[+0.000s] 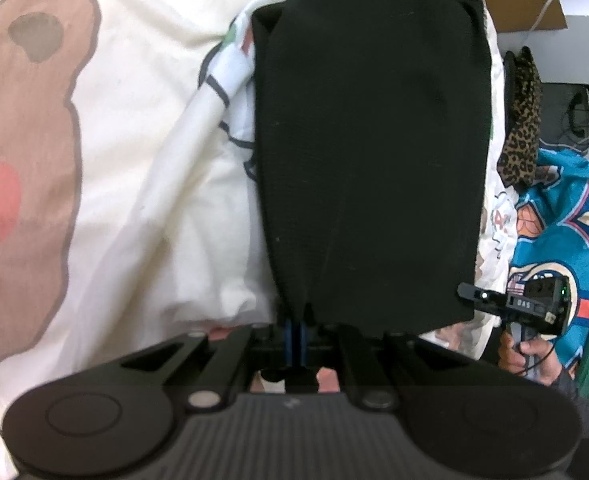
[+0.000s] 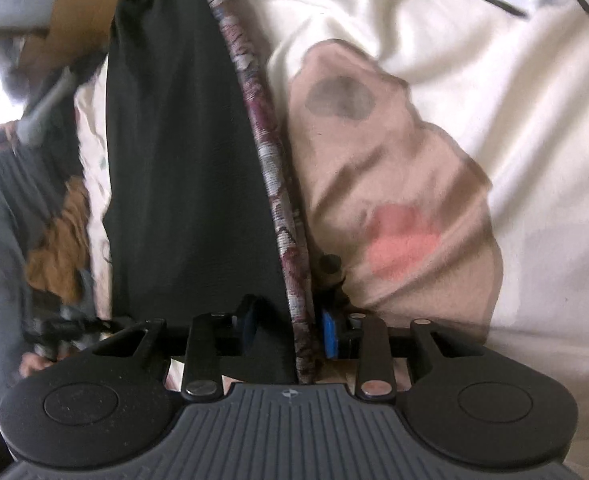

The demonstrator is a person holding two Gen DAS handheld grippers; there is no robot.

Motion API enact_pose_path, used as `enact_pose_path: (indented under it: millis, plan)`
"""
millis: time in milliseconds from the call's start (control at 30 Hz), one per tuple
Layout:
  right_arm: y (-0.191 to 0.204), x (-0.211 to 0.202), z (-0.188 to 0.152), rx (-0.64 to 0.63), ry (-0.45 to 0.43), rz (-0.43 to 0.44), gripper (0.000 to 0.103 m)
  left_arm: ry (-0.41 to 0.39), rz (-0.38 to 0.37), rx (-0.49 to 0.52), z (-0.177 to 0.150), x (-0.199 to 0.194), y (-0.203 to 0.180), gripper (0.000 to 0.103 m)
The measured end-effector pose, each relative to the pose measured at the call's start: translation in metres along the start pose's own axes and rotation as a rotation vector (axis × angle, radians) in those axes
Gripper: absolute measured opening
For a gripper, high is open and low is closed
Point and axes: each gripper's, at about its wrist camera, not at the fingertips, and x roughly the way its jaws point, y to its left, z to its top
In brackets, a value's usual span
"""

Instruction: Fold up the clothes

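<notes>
Beside black garment [image 2: 182, 184], patterned trim [image 2: 270, 184]

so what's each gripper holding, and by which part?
Left gripper: shut on the near edge of the black garment. Right gripper: the garment's patterned trim edge sits between its pads, but a firm hold cannot be told.

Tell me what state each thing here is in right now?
Black knit garment: folded lengthwise, lying on the bedding, one end pinched.
Left gripper: jaws shut on the garment's edge.
Right gripper: jaws part open around the garment's patterned woven trim.
Cream bear-print bedding: rumpled, spread underneath.
</notes>
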Motion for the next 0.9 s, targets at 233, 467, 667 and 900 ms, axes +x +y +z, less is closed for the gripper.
enact_pose_path:
  millis: [233, 467, 667, 900]
  plan:
    - [0.009, -0.006, -0.007, -0.037, -0.013, 0.048, 0.003, -0.016, -0.029, 0.000, -0.004, -0.016, 0.000, 0.004]
    - [0.028, -0.030, -0.010, -0.129, 0.009, 0.091, 0.002, -0.003, -0.065, 0.073, -0.014, -0.032, -0.007, 0.004]
    - [0.050, -0.039, -0.025, -0.200, 0.081, 0.139, 0.002, 0.023, -0.099, 0.099, -0.025, -0.055, -0.005, 0.004]
    - [0.068, -0.059, -0.037, -0.326, 0.165, 0.175, 0.002, 0.040, -0.138, 0.086, -0.035, -0.075, 0.004, 0.004]
